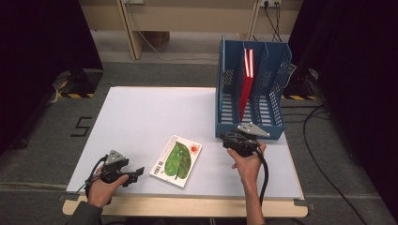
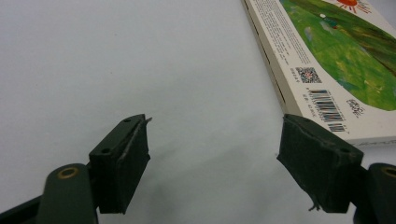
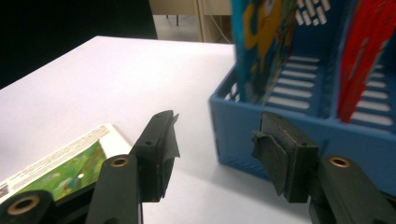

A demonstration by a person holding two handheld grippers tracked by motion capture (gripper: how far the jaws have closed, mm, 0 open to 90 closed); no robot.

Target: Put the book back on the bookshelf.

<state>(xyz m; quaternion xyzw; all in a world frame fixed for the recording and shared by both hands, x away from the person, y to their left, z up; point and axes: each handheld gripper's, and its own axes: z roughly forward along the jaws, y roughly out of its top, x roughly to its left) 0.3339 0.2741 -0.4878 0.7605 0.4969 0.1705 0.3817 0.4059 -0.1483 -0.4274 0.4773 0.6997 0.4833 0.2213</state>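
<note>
While the picture book (image 1: 176, 161) with the green leaf cover lies flat near the front edge of the white surface (image 1: 141, 117), the left gripper (image 1: 137, 172) rests just beside it, fingers spread and empty. The right gripper (image 1: 228, 139) stands spread and empty before the blue file rack (image 1: 225, 98), apart from the book.

Three books (image 1: 177, 161), one blue rack (image 1: 251, 126)

Glossy card book (image 1: 176, 160), matt white table (image 1: 141, 117), perforated blue plastic rack (image 1: 251, 123), matt rubbery gripper pads (image 2: 123, 163).
</note>
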